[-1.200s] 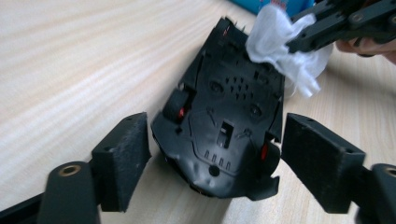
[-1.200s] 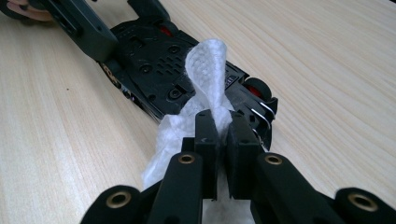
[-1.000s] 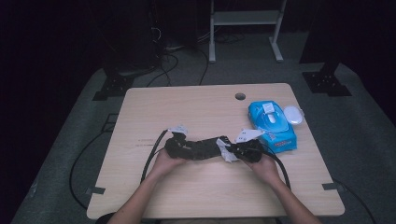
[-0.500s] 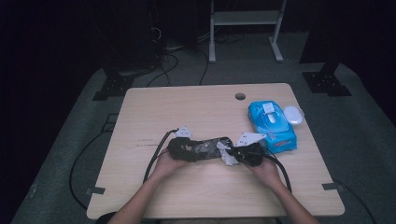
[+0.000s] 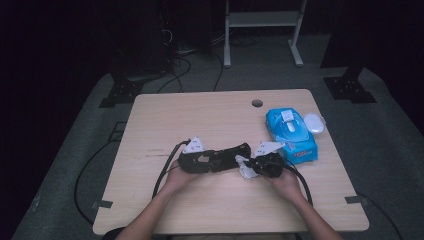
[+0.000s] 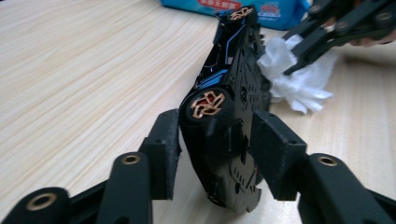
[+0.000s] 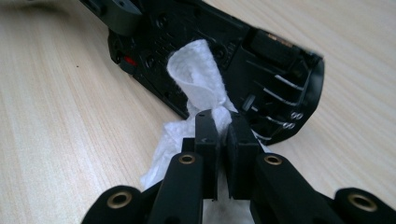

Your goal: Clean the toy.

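Observation:
A black toy car [image 6: 224,84] with blue stripes and gold wheels lies turned on its side, its underside facing the right hand. My left gripper [image 6: 217,140] has just been closing, and both pads now press on the car's body. In the high view the left gripper [image 5: 225,157] and the car [image 5: 241,150] sit at the table's middle. My right gripper [image 7: 223,123] is shut on a crumpled white wipe [image 7: 198,70], which rests against the car's underside [image 7: 261,60]. From above, the right gripper [image 5: 252,165] and the wipe [image 5: 245,170] are just right of the car.
A blue pack of wet wipes [image 5: 290,132] lies at the right of the wooden table [image 5: 200,115], with a white oval lid [image 5: 314,122] beside it. A cable hole [image 5: 257,103] is near the far edge. Black cables trail from both grippers.
The left gripper's jaws have drawn in onto the car. Both hands stay at about the same spot, with the wipe still against the car.

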Demonstrator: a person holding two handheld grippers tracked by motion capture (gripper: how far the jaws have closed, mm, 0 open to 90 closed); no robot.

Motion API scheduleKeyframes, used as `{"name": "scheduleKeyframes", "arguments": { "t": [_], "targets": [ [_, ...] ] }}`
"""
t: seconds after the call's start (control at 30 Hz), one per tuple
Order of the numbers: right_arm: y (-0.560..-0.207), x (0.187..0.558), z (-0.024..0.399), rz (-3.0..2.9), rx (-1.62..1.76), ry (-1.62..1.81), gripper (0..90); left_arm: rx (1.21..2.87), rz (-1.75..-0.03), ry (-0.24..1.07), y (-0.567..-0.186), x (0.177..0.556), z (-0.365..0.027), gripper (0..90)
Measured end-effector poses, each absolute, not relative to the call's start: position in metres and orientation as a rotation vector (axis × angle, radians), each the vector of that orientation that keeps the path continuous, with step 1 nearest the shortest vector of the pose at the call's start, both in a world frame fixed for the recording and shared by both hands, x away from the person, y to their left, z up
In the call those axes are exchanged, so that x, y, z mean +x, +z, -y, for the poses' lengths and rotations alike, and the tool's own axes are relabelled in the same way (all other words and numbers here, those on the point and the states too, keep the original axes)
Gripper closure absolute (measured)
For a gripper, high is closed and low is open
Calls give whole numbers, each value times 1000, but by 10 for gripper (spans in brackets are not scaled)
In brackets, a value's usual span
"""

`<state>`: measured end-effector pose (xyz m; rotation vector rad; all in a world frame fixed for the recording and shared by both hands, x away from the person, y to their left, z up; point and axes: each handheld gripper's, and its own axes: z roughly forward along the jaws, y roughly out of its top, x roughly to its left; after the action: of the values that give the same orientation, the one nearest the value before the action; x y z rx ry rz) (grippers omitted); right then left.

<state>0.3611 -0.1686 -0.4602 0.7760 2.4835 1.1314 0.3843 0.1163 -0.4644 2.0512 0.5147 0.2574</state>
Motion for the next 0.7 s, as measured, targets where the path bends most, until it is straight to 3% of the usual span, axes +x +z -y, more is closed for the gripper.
{"name": "scheduleKeyframes", "arguments": {
  "t": [0.2, 0.3, 0.53, 0.7],
  "targets": [
    [-467, 364, 167, -2519, 806, 1091, 840, 2120, -446, 252, -469, 380, -105, 567],
    [-466, 363, 168, -2523, 802, 1117, 840, 2123, -429, 255, -469, 379, -103, 629],
    [-439, 355, 180, -2458, 821, 1281, 840, 2122, -438, 267, -468, 379, -104, 660],
    [-418, 355, 162, -2432, 782, 1336, 841, 2124, -431, 275, -468, 378, -104, 662]
  ]
}}
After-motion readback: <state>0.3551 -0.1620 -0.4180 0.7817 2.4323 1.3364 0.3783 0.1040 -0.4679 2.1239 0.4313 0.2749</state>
